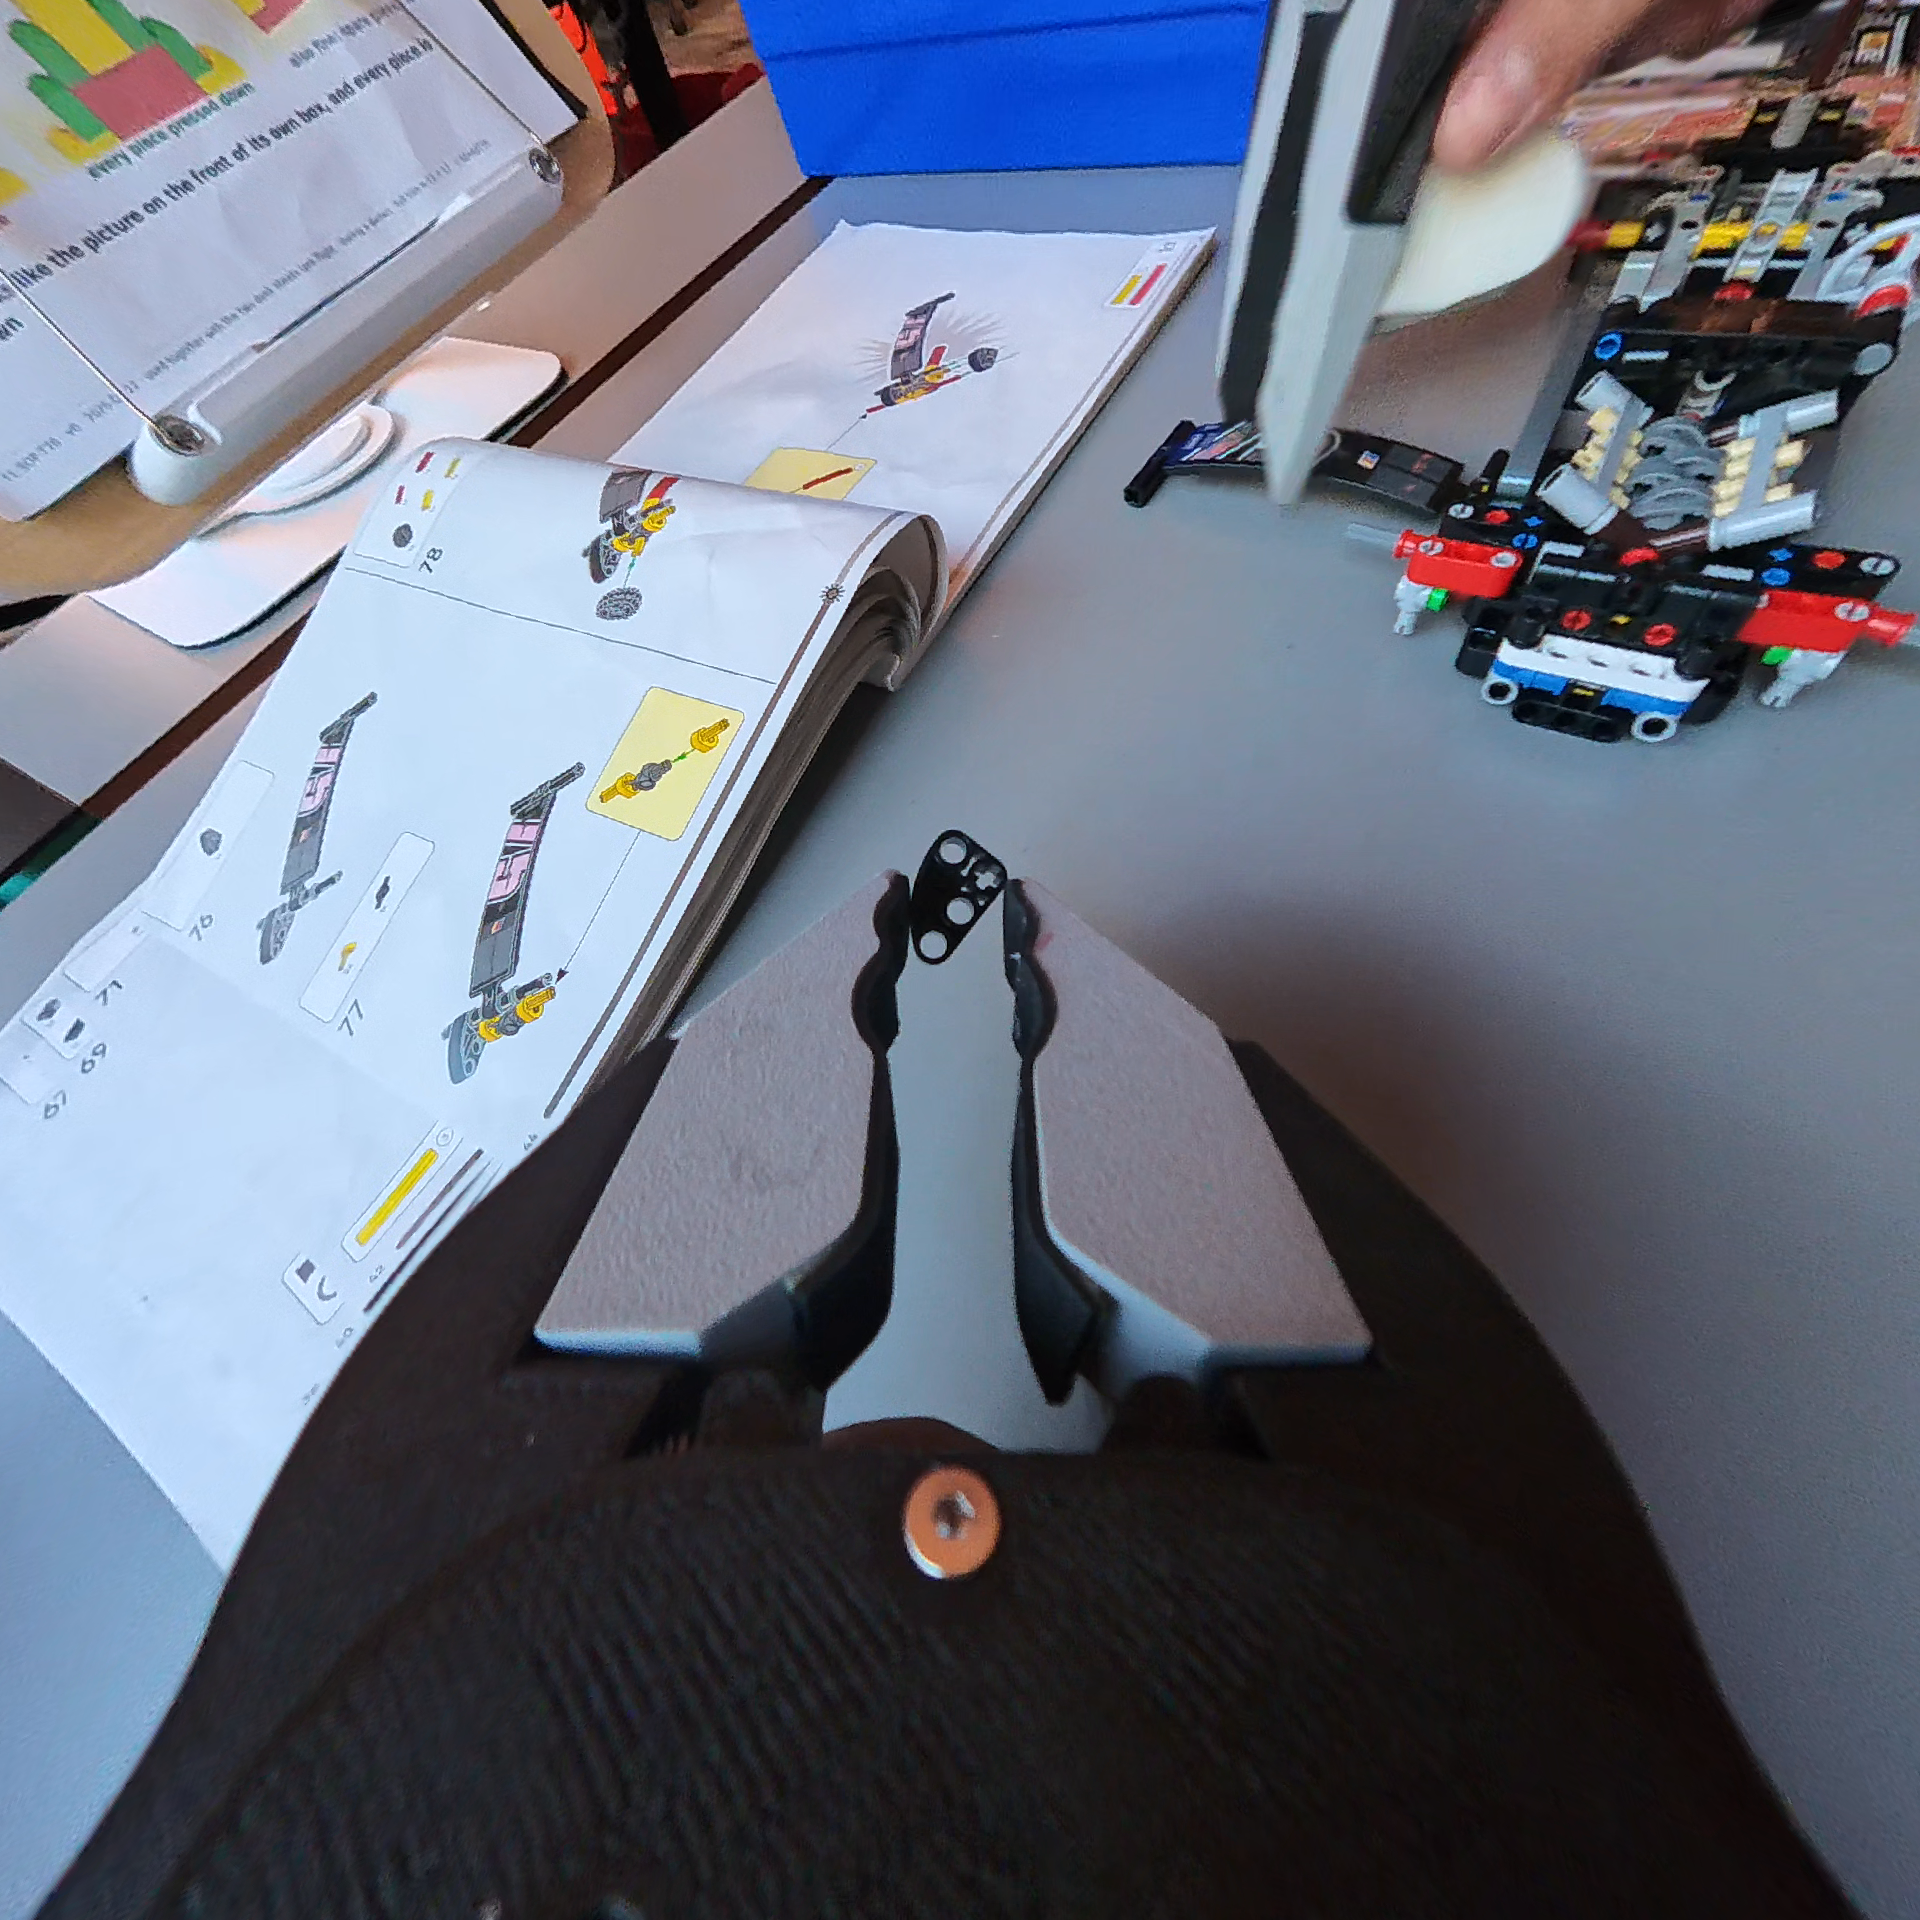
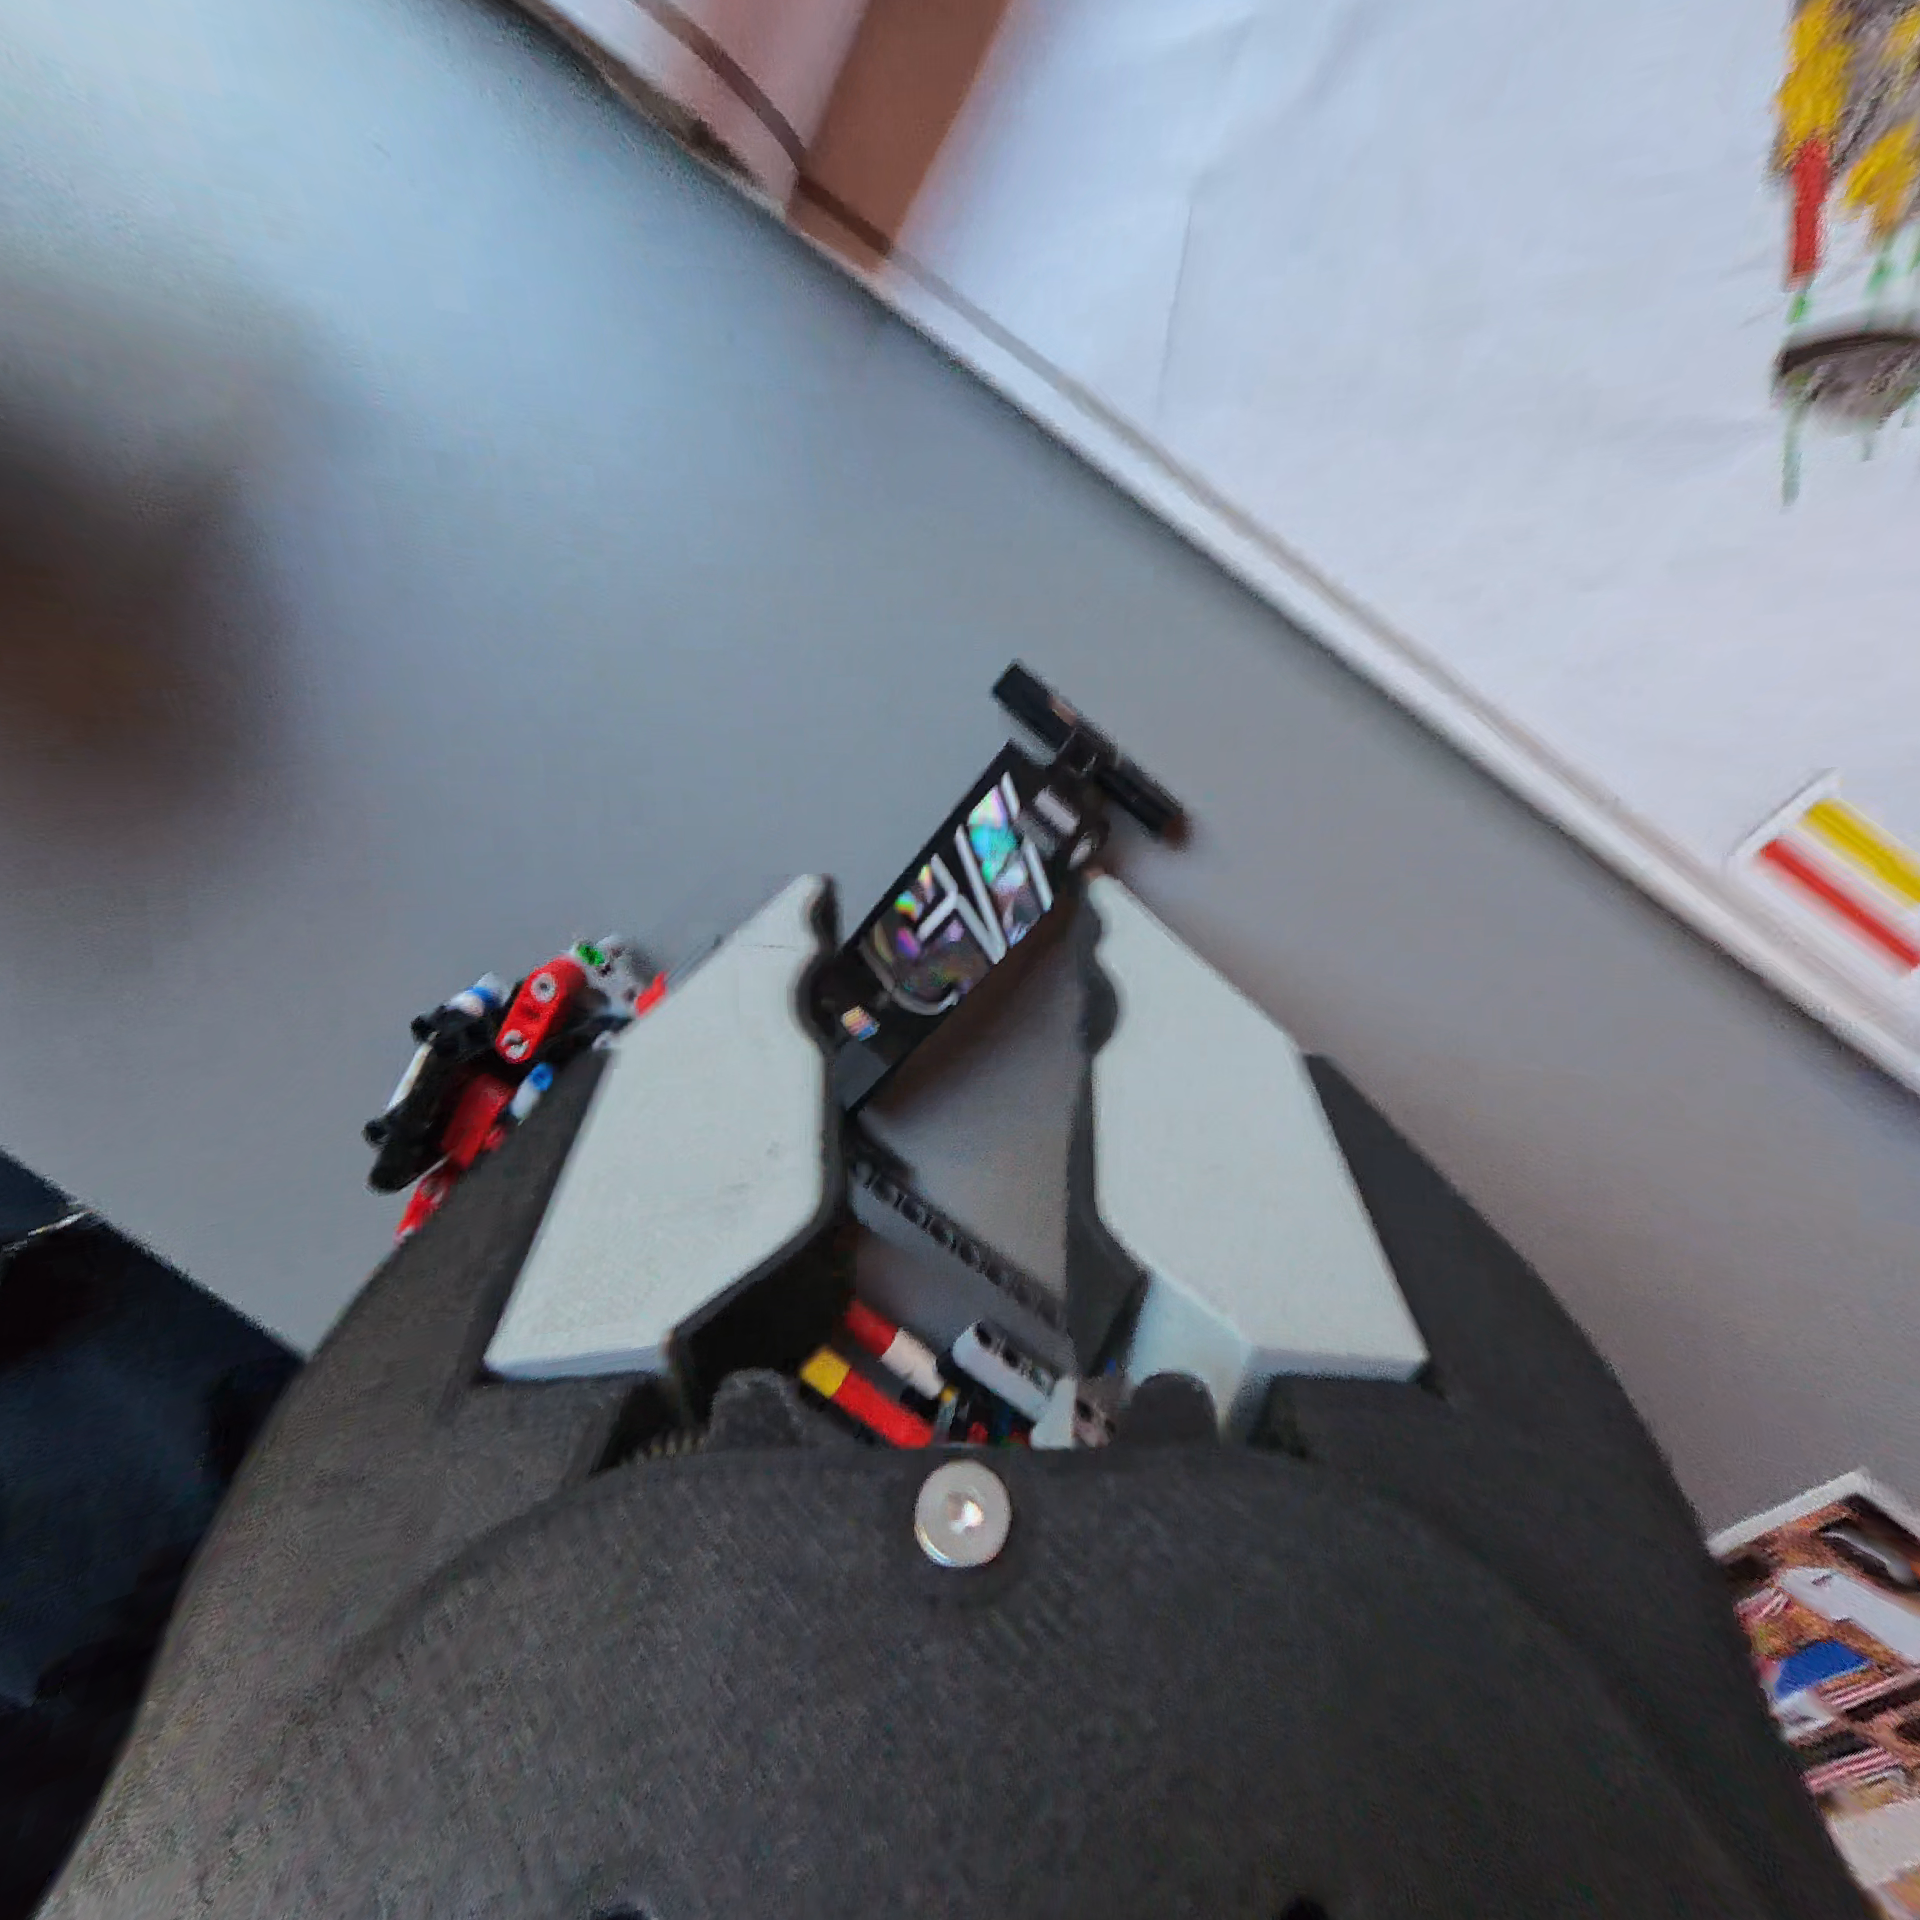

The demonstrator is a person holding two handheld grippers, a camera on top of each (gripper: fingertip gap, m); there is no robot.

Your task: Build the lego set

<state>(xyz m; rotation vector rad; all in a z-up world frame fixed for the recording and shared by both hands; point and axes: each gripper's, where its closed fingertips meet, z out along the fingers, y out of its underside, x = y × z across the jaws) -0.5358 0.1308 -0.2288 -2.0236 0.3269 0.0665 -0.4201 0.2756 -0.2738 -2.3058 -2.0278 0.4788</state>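
Black and thin, a small perforated plate point(image 1: 958, 896) stands pinched at the fingertips of the left gripper point(image 1: 956, 909), held above the grey tabletop point(image 1: 1299, 935) just right of the open instruction booklet point(image 1: 540, 748). The fingers are drawn close, both pads against the plate's edges, with the plate's upper end poking out past the tips.

Beyond the booklet's far right corner, the right gripper point(image 2: 956, 935) reaches down over a long black panel with an iridescent sticker point(image 2: 961, 904), which lies on the tabletop between the booklet and a partly built brick vehicle chassis point(image 1: 1662, 540). Its jaws are spread. The panel runs aslant between them, its near end at the left finger point(image 2: 727, 1091); motion blur hides whether either pad presses, and a gap shows beside the right finger point(image 2: 1205, 1122), so this reads as a reach, not a grip. A person's hand point(image 1: 1527, 83) works that gripper from above.

Behind the booklet, a printed sheet in a clear stand point(image 1: 260, 208) rests on a lower wooden desk.

By this evidence, one piece is in hand and a second is being approached.
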